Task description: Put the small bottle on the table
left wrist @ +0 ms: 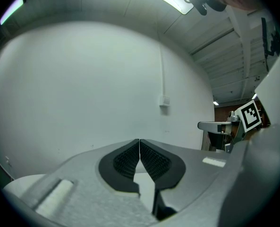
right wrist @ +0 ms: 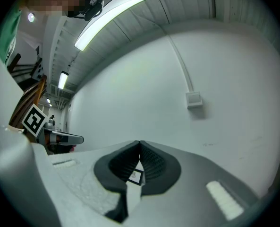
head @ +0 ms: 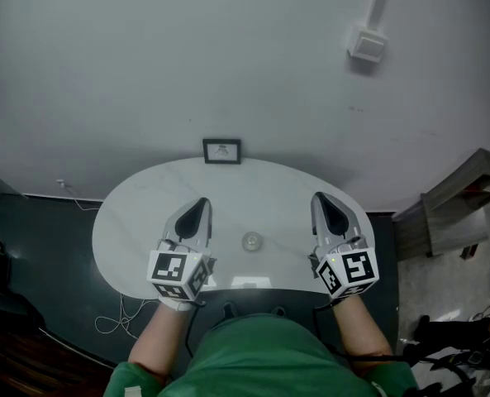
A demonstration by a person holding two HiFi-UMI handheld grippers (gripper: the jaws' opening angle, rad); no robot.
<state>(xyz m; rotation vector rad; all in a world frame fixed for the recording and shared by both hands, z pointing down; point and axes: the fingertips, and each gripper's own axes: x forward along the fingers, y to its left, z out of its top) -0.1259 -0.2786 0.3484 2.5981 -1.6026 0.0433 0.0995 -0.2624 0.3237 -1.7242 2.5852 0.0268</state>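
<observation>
**White table with the bottle on it, both my grippers closed on nothing**

The small bottle (head: 252, 241) stands on the white table (head: 137, 222), towards the edge on my side. From above I see it only as a small, round, clear thing, so I cannot tell whether it has a cap. My left gripper (head: 200, 205) is to the left of the bottle and my right gripper (head: 321, 198) is to the right of it. Both are apart from the bottle, and it sits between them. Beyond the bottle, at the far edge of the table, stands a small dark frame (head: 221, 150).

In the left gripper view my ribbed pads (left wrist: 154, 161) are pressed together at the tips, with nothing between them. In the right gripper view the tips also meet. The little card seen through the gap lower down is only the frame, far behind the jaws, not something I pinch.

I judge that the placing step is finished, because the bottle rests on the table and neither gripper touches it. The next move calls for little: both grippers should stay clear of the bottle, because a closed tip that brushes it could tip it over.
</observation>
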